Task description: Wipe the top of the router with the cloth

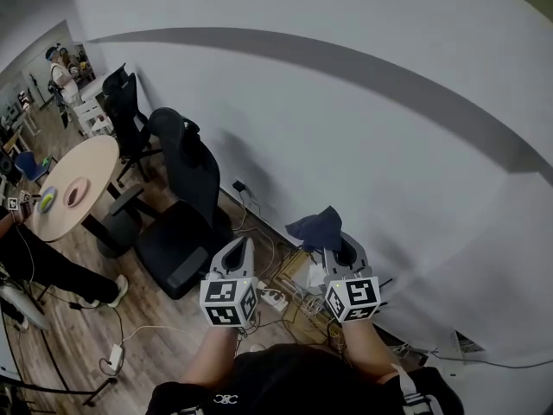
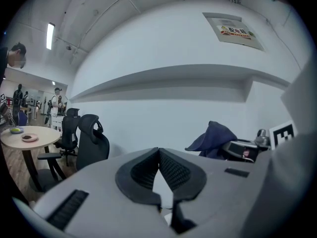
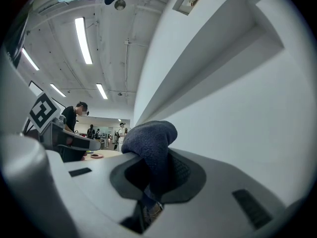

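The white wall (image 1: pixel 346 102) is filling most of the head view, with wood-look floor (image 1: pixel 78 318) running along its foot. Two black office chairs (image 1: pixel 186 206) are standing against it, and a round bench (image 1: pixel 73 188) is sitting well off to the left.

Both grippers are pointing at the wall, raised well above the floor. The left claw (image 1: pixel 244 242) is riding just beside the right one, not touching it. In its own view the left claw (image 2: pixel 158 152) is pressing its tips together with nothing between the pads.

The right claw (image 1: pixel 333 247) is doing the carrying. It is clamping down on the dark blue cloth (image 1: pixel 315 226). In the right gripper view the right claw (image 3: pixel 159 162) is pinching a narrow neck of the cloth (image 3: pixel 148 138). The rest is bunching into a rounded lump past the tips. So the cloth's long axis is running along the jaws, with the free end pointing ahead at the wall and leaning towards the left gripper. From the left gripper view the same cloth (image 2: pixel 213 138) is peaking like a small tent over the right gripper.

Under both grippers a tangle of cables (image 1: pixel 289 285) is lying on the floor by the wall, a white power strip (image 1: pixel 275 299) among them. I cannot tell which of the small shapes there is the router.
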`<action>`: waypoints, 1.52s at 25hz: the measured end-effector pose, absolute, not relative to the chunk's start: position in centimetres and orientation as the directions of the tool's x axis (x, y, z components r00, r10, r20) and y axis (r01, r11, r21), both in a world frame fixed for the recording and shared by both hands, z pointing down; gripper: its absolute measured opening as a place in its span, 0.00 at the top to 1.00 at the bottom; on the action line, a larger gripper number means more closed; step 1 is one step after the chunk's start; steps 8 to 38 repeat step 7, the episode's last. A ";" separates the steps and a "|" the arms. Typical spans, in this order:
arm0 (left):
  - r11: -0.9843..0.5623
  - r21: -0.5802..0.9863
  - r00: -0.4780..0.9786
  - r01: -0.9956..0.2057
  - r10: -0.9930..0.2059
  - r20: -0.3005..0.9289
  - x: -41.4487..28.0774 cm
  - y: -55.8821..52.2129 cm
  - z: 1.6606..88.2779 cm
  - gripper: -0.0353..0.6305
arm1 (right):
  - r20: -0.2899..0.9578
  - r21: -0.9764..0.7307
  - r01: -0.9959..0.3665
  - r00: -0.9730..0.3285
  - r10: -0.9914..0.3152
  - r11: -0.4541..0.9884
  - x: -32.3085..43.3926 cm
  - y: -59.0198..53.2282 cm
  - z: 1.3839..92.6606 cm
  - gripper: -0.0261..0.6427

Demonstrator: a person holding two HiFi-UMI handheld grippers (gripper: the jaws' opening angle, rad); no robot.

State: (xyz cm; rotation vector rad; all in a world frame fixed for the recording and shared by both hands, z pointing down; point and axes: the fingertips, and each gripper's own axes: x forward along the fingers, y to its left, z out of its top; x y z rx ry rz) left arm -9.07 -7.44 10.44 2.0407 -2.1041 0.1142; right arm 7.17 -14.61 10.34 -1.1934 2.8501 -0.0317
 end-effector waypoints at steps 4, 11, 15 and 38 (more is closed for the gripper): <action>0.029 0.104 -0.007 -0.994 -0.978 0.208 -9.2 -7.2 10.7 0.94 | -0.047 -0.022 -0.696 -0.716 -0.696 0.717 6.4 -14.1 10.3 0.92; 0.024 0.115 0.001 -0.993 -0.978 0.210 -9.2 -7.1 11.0 0.94 | -0.054 -0.009 -0.678 -0.734 -0.677 0.735 5.7 -13.6 10.3 0.92; 0.024 0.115 0.001 -0.993 -0.978 0.210 -9.2 -7.1 11.0 0.94 | -0.054 -0.009 -0.678 -0.734 -0.677 0.735 5.7 -13.6 10.3 0.92; 0.024 0.115 0.001 -0.993 -0.978 0.210 -9.2 -7.1 11.0 0.94 | -0.054 -0.009 -0.678 -0.734 -0.677 0.735 5.7 -13.6 10.3 0.92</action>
